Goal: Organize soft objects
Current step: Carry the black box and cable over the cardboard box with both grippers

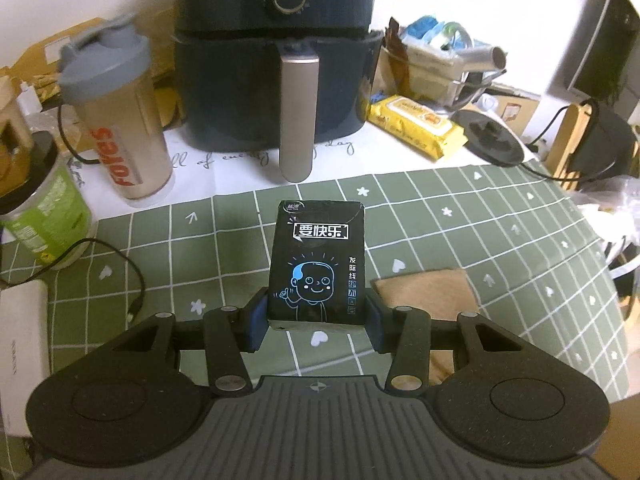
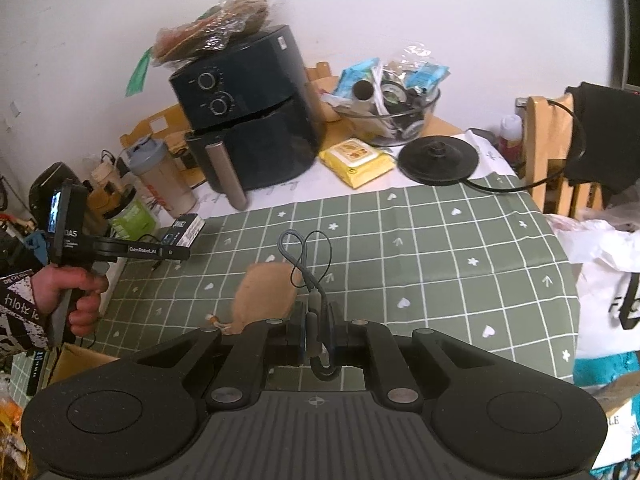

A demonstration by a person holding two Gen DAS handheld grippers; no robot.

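Note:
My left gripper (image 1: pixel 316 326) is shut on a black tissue pack (image 1: pixel 318 264) with a blue cartoon face, held above the green checked tablecloth (image 1: pixel 500 220). The pack (image 2: pixel 185 231) and left gripper (image 2: pixel 176 250) also show at the left of the right wrist view. My right gripper (image 2: pixel 319 334) is shut on a coiled grey cable (image 2: pixel 306 258), held over the cloth. A tan cloth pouch (image 2: pixel 266 298) lies on the tablecloth just below and left of the cable; it also shows right of the tissue pack (image 1: pixel 430 294).
A dark air fryer (image 1: pixel 276 60) stands behind, with a shaker bottle (image 1: pixel 120 120) and green cup (image 1: pixel 48 216) to its left. A yellow wipes pack (image 1: pixel 416 126), kettle base (image 1: pixel 490 138) and cluttered bowl (image 2: pixel 394 104) sit at back right. A white power bank (image 1: pixel 22 344) lies at left.

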